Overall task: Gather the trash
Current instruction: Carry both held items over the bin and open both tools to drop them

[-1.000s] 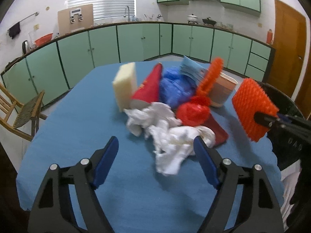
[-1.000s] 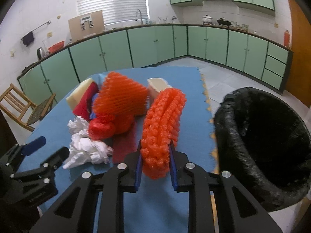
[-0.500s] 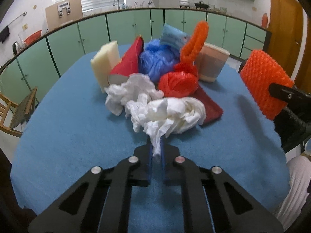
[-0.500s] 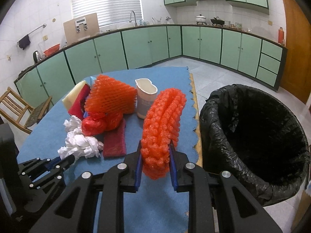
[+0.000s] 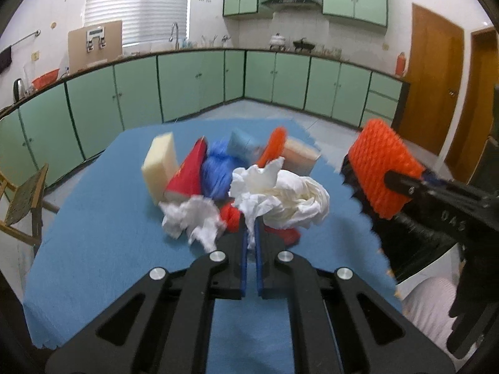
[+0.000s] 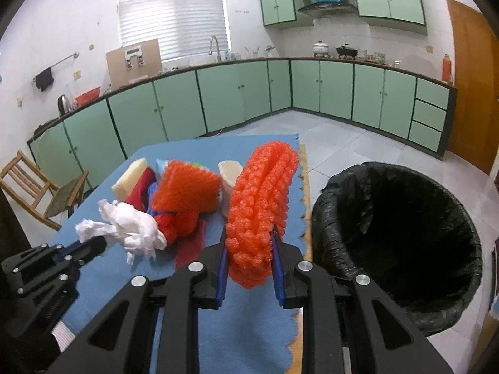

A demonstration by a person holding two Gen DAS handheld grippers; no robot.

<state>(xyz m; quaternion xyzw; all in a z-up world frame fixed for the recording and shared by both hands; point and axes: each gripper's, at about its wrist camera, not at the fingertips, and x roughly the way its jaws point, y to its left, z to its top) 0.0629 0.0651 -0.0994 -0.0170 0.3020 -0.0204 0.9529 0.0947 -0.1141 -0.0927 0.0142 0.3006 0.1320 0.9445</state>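
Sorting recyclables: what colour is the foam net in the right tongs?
Bright orange foam net, clearest in the right wrist view.

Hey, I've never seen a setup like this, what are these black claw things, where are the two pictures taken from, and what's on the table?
A person holds two hand-held grippers, each with a camera looking along its fingers. The left gripper has pinched a crumpled white tissue. The right gripper clamps an orange foam net beside the black-lined trash bin. Left on the blue table cover: another tissue wad, a foam block, red and blue wrappers, a cup.
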